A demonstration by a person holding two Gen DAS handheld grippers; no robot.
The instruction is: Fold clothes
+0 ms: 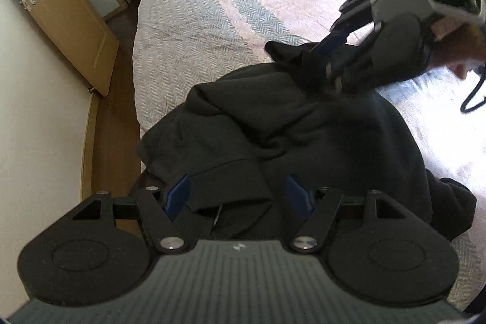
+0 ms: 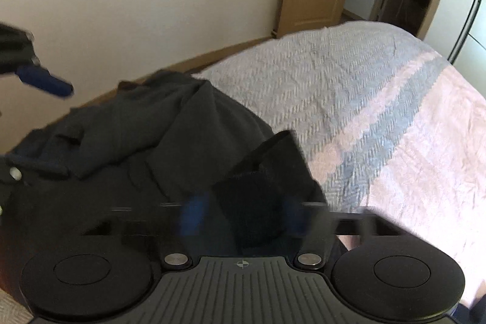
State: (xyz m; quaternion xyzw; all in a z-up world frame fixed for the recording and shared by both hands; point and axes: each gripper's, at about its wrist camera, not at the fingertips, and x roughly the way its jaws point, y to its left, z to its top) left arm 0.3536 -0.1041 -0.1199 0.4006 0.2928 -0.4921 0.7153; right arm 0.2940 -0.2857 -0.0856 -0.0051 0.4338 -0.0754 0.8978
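Garment state: one dark sweatshirt-type garment (image 1: 273,126) is seen bunched on the bedspread (image 1: 188,29) near the edge of the bed, beside the wooden floor (image 1: 121,99). No flat panel, aligned hem or squared fold can be made out; ridges and overlapping flaps run across it in both wrist views. A ribbed cuff or hem section (image 1: 243,193) lies directly below the left tongs.

Left tongs (image 1: 238,193): blue fingers (image 1: 177,193) are held well apart, one on each side of the ribbed section. No pinch on the cloth is visible; whether the tips touch the fabric cannot be told.

Right tongs (image 1: 329,50): noted at the far upper edge of the garment, fingers narrowed with a raised fold of dark fabric (image 2: 258,196) between them. In the right wrist view the fingers are motion-blurred, so firm pad contact cannot be confirmed. The grasp is judged to be in the making, not settled.

Progress: judged very early. Nothing counted as folded. Remaining, as far as can be assessed: garment to be lifted or spread flat on the bedspread, sleeves brought in, body folded over, result squared. No other clothes are visible in either view. A person's hand (image 1: 455,50) is seen behind the right tongs.
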